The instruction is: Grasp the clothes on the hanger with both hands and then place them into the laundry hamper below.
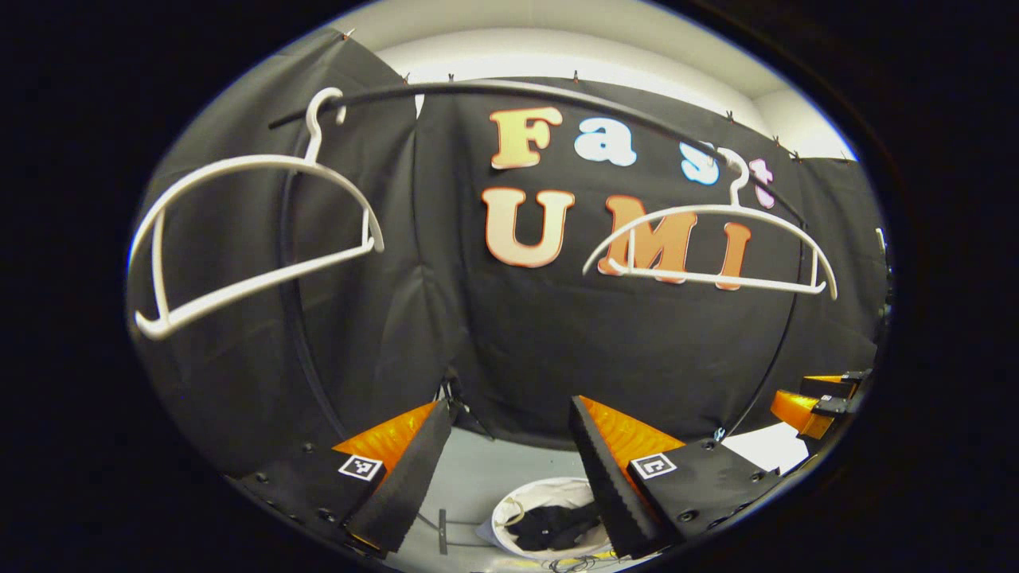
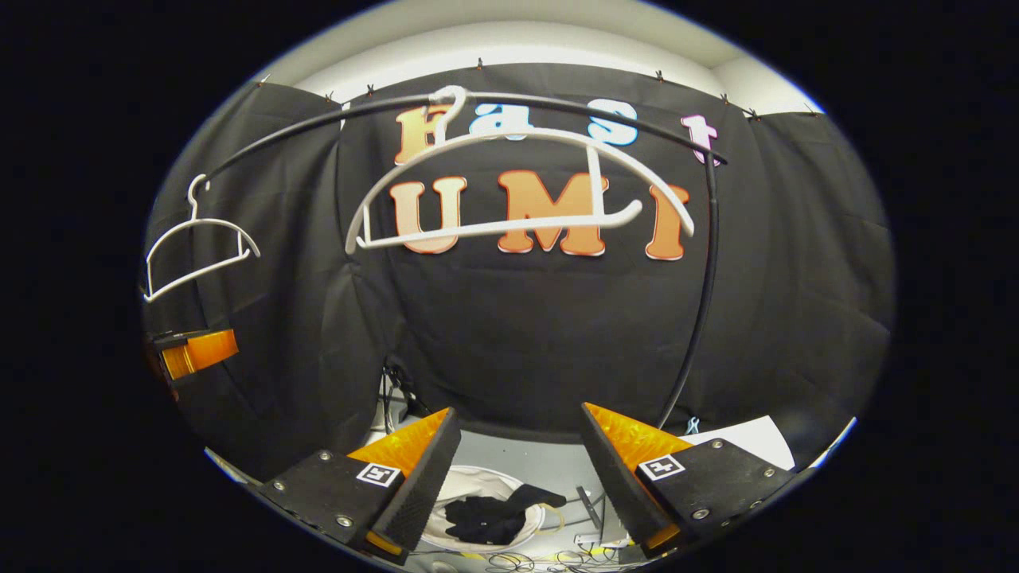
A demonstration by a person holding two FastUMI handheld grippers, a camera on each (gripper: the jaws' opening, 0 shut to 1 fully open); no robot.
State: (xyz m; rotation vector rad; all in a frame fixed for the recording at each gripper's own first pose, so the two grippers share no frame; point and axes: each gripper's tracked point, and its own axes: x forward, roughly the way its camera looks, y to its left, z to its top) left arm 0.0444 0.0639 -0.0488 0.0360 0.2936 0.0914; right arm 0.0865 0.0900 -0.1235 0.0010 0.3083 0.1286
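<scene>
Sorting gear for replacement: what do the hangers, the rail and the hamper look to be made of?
Hangers: likely white moulded plastic, smooth with a slight sheen. Rail: a thin black tube, probably metal or coated; hard to tell. Hamper: seems soft white fabric with a limp rim, dark clothes inside.

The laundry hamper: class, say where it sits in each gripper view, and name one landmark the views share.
Left gripper view: the laundry hamper lies at the bottom centre, between the open fingers, dark clothes inside.
Right gripper view: it lies bottom centre-left, partly behind the left finger.
Shared landmark: the black rail with two white hangers.
</scene>
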